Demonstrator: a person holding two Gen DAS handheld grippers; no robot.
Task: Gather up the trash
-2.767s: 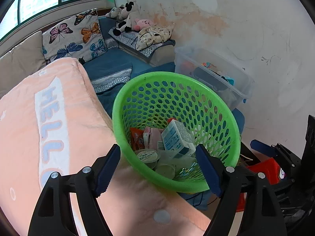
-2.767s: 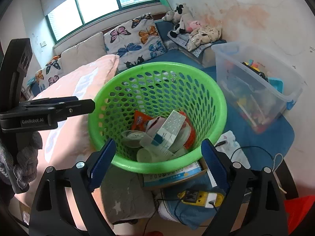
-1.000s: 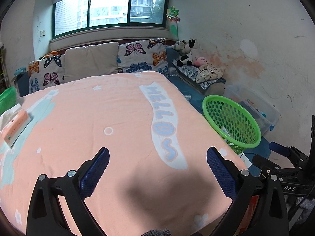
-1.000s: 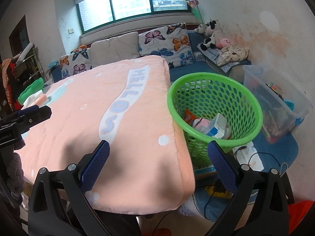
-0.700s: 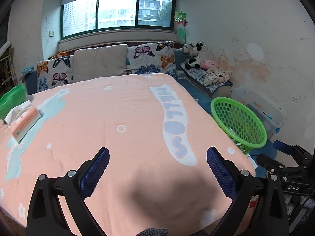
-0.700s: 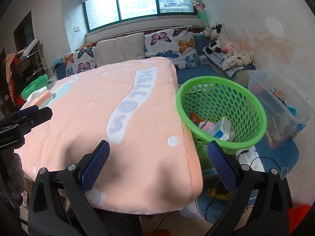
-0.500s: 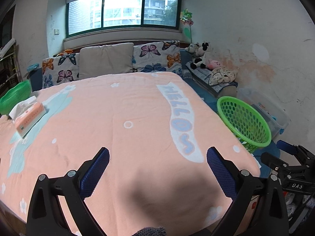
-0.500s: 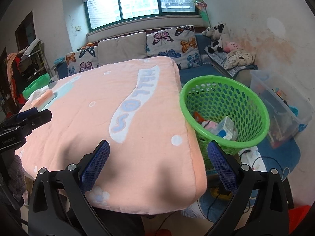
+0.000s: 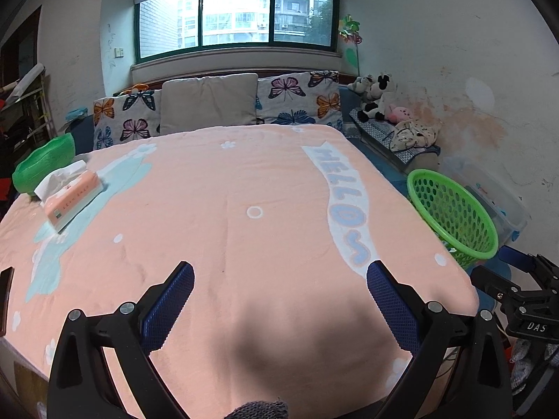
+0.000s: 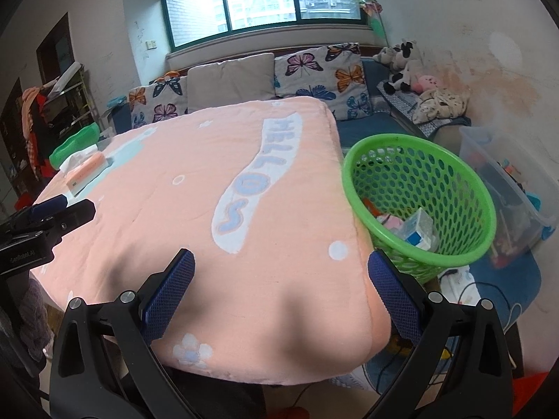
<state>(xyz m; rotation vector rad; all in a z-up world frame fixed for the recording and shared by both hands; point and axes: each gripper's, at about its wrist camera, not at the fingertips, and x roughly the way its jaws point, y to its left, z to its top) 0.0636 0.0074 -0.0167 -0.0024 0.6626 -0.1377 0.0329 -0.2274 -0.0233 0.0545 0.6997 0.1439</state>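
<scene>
Both the left claw (image 9: 279, 300) and the right claw (image 10: 281, 293) are hovering wide open and empty-handed over the near edge of the peach quilted bed (image 9: 227, 209), the green perforated plastic basket (image 10: 419, 188) of trash sitting just beside its right edge.

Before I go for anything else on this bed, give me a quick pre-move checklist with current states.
1. Left tool empty and open: ok, nothing between its pads.
2. Right tool empty and open: ok.
3. Green basket within reach beside the bed: ok, it stands at the bed's right edge with cartons and wrappers already inside.
4. Trash left on the pink blanket: cannot tell; only a tissue pack lies near the far left corner, and that may not be trash.
5. Path across the blanket free: ok, nothing lies between the tools and the tissue pack.
</scene>
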